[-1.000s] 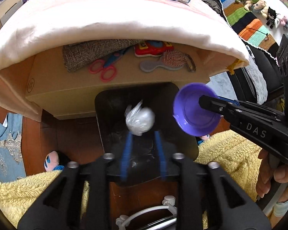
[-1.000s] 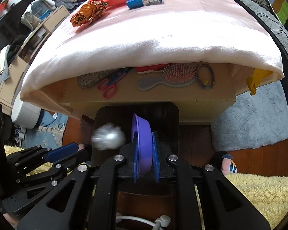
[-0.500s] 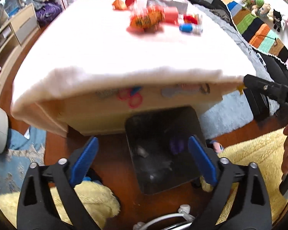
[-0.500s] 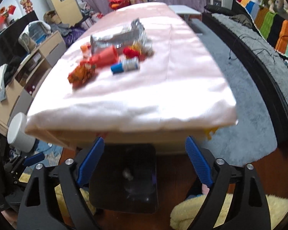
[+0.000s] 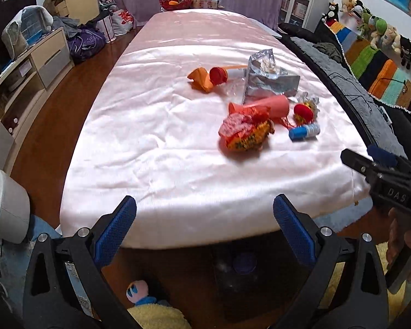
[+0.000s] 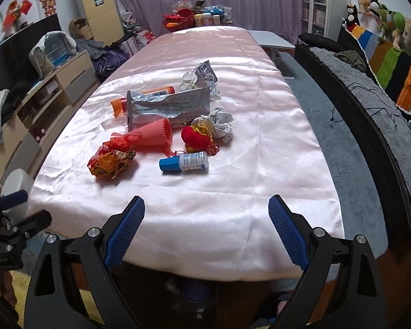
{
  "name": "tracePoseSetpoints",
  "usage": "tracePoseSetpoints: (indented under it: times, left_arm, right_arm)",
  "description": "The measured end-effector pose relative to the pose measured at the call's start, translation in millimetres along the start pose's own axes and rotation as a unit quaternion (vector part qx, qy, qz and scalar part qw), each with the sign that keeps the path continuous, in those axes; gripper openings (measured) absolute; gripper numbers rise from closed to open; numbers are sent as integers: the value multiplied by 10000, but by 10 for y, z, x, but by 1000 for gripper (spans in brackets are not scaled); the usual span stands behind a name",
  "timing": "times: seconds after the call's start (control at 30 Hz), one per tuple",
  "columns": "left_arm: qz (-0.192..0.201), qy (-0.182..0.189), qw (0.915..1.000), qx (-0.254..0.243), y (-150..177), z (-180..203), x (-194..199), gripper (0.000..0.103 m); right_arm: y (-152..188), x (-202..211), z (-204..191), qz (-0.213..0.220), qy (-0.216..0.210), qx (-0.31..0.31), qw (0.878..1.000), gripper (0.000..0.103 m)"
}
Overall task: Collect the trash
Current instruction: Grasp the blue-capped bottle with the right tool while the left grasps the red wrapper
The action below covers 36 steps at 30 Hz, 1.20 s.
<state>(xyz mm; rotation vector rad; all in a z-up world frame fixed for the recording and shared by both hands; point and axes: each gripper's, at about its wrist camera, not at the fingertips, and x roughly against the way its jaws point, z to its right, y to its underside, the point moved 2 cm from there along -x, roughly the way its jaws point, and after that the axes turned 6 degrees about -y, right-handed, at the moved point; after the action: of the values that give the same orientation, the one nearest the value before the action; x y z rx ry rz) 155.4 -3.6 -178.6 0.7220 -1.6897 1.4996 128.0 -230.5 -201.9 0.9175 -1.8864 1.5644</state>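
Note:
Trash lies in a heap on the pink-clothed table (image 5: 164, 142): a crumpled orange wrapper (image 5: 245, 134) (image 6: 111, 161), a blue-capped bottle (image 5: 304, 131) (image 6: 185, 161), a pink paper cone (image 6: 153, 134), a red ornament (image 6: 196, 137), a silver foil bag (image 5: 268, 82) (image 6: 164, 104) and an orange tube (image 5: 224, 75). Under the table's near edge stands a black bin (image 5: 233, 282) with a purple bowl (image 6: 196, 290) inside. My left gripper (image 5: 204, 200) hovers above the bin, jaws opening and empty. My right gripper (image 6: 205, 199) is beside it, open and empty.
A white stool (image 5: 5, 205) stands at the left by low drawers (image 5: 27, 65). A dark sofa with a grey throw (image 6: 370, 109) runs along the right. A plush toy (image 5: 138, 292) and a yellow fluffy rug (image 5: 156, 315) lie on the floor by the bin.
Both grippers let go over the bin, the left dropping a foil ball and the right a purple bowl. Both then opened wide, rose and tilted up so the tabletop is in view.

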Motion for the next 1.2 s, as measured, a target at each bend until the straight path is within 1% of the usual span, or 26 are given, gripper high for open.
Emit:
tracePoseSetpoints:
  times: [0.07, 0.13, 0.33, 0.47, 0.57, 0.6, 0.63, 0.8, 0.87, 0.9, 0.97, 1.0, 1.03, 1.07, 1.1, 1.13, 1.2]
  left_arm:
    - [24, 69, 10000, 25, -121, 11, -71, 95]
    - [-3, 136, 9999, -9, -189, 11, -144, 95]
    - [-99, 198, 9997, -48, -301, 29, -361, 94]
    - [-141, 253, 9995, -96, -359, 71, -460, 94]
    - [-155, 340, 9993, -89, -414, 107, -523, 94]
    - [-158, 363, 9992, -99, -433, 126, -544, 94]
    - [-165, 380, 9991, -110, -451, 148, -566, 93]
    - [-247, 510, 9983, -157, -523, 282, -716, 83]
    - [-290, 517, 9981, -193, -544, 329, -789, 76]
    - [-301, 547, 9978, -210, -551, 357, -816, 74]
    - [-320, 605, 9973, -258, -554, 419, -869, 68]
    - [-342, 641, 9969, -292, -543, 447, -897, 64]
    - [-354, 694, 9964, -327, -529, 476, -918, 55]
    - [-264, 615, 9970, -395, -518, 503, -906, 43]
    - [-225, 543, 9972, -454, -503, 522, -893, 40]
    - [-212, 549, 9972, -471, -485, 526, -877, 39]
    - [-241, 691, 9964, -436, -437, 523, -827, 37]
  right_arm:
    - [-23, -133, -32, -49, -5, 76, 10000, 87]
    - [-28, -249, -64, -95, -11, 117, 9999, 79]
    - [-94, -490, -133, -65, -22, 200, 9998, 78]
    - [-135, -625, -182, -106, 66, 278, 9995, 78]
    - [-152, -678, -171, -96, 180, 335, 9992, 70]
    - [-158, -678, -167, -80, 222, 353, 9991, 63]
    - [-171, -675, -151, -55, 284, 367, 9989, 59]
    - [-171, -599, 63, -14, 277, 79, 9996, 59]
    - [-171, -551, 138, -28, 199, -61, 9998, 59]
    - [-171, -531, 163, -35, 184, -90, 9998, 59]
    - [-166, -475, 189, -31, 169, -117, 9998, 59]
    - [-164, -448, 193, -23, 159, -126, 9998, 59]
    - [-155, -419, 191, -18, 141, -127, 9998, 59]
    - [-145, -393, 184, -24, 127, -116, 9998, 59]
    - [-125, -367, 172, -34, 115, -96, 9999, 59]
    - [-106, -342, 158, -41, 103, -77, 9999, 59]
    - [-59, -285, 137, -50, 81, -71, 9999, 59]
